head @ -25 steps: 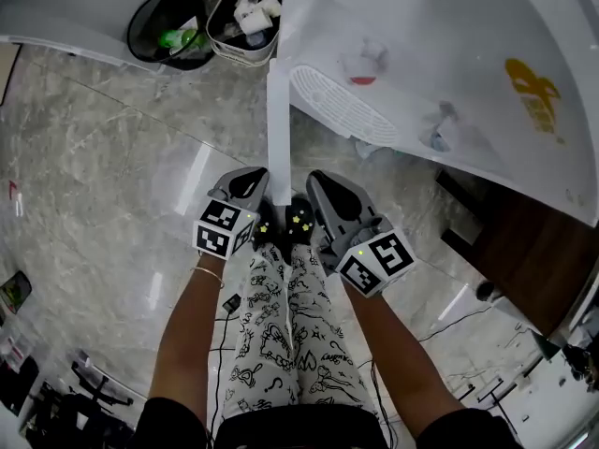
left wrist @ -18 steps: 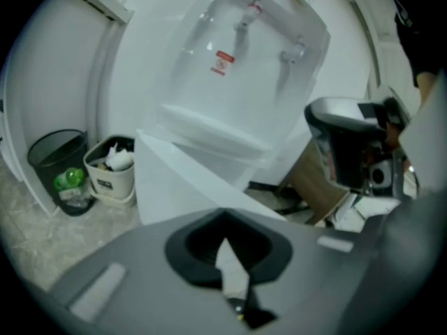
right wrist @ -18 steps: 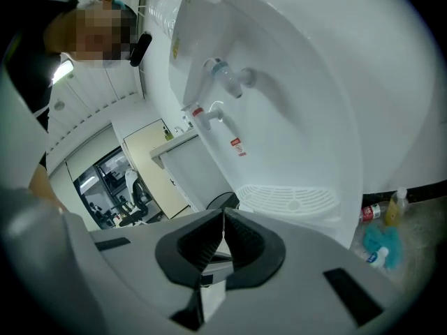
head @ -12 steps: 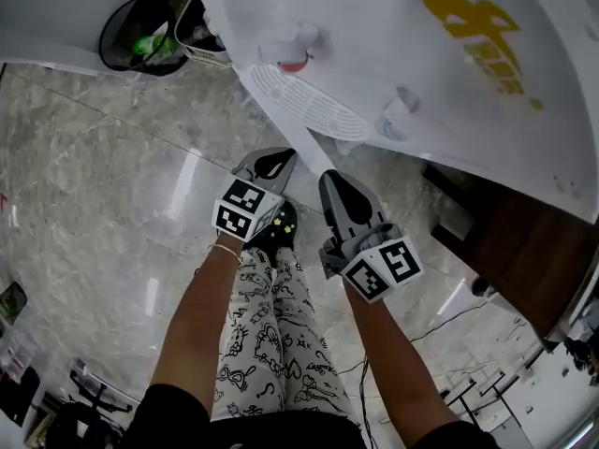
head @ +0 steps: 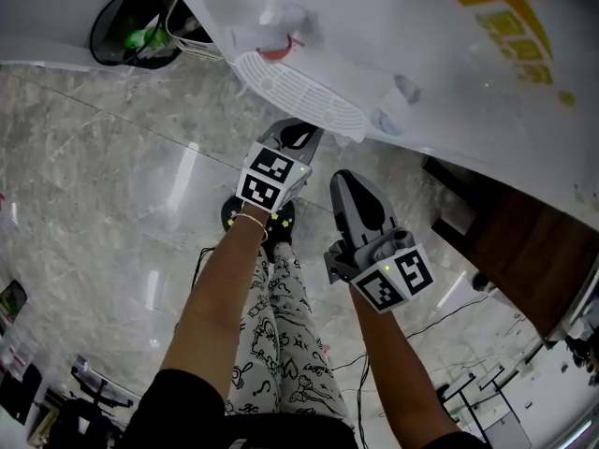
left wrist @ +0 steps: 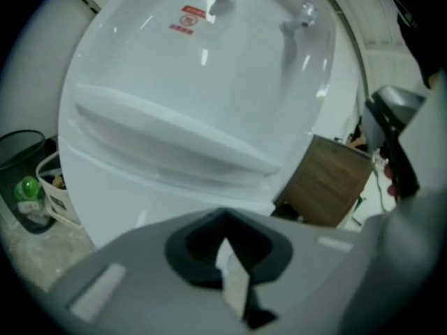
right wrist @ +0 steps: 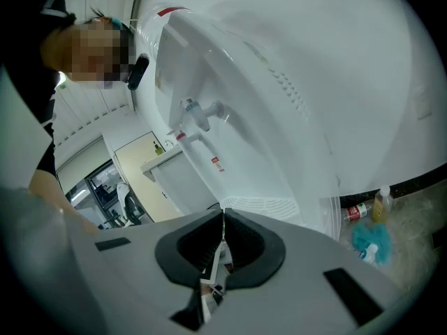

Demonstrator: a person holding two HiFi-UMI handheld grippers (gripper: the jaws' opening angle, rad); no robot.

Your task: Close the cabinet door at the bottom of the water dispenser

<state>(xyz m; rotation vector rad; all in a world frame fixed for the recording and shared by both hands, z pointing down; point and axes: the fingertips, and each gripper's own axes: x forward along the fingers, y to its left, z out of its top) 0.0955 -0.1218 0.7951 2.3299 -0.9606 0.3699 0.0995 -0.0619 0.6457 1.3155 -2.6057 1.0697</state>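
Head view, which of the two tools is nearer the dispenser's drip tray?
The left tool, its tip just below the white slotted drip tray; the right tool sits farther back, toward the person.

White cabinet door [left wrist: 126, 197] sits flush, closed.

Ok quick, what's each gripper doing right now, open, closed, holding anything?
Left gripper: closed, jaws together, holding nothing.
Right gripper: closed, jaws together, holding nothing.
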